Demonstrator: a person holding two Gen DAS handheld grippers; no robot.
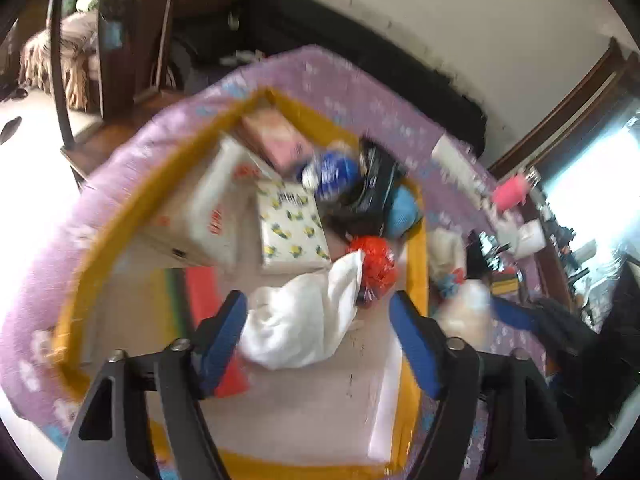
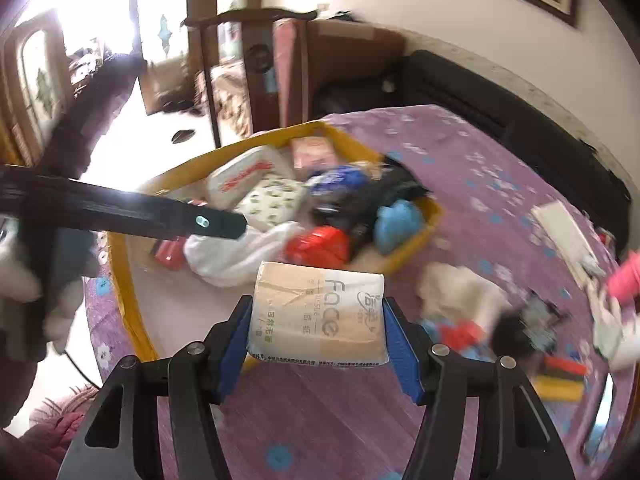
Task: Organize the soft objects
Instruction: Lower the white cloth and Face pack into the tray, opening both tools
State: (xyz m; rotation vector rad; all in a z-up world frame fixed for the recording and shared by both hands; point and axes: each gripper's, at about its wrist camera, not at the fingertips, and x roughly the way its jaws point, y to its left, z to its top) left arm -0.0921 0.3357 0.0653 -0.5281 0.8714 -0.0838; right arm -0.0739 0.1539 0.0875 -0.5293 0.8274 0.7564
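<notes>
My right gripper (image 2: 318,330) clamps a tissue pack (image 2: 318,316) by its short sides, low centre of frame, so it rides flat toward the yellow bin (image 2: 434,216) above it. My left gripper (image 1: 318,340) hangs released over the bin, jaws wide apart around a white cloth (image 1: 300,320) lying loose inside, touching neither pad.

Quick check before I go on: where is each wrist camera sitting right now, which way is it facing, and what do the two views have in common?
Left wrist: on the left claw, angled down into the yellow-rimmed box; its open blue fingers flank the white cloth without pressing it.
Right wrist: on the right claw, angled down over the purple tablecloth toward the box; its fingers clamp a tissue pack; the left claw's black body crosses at left.
Shared: box, white cloth, red bag, lemon-print pack.
</notes>
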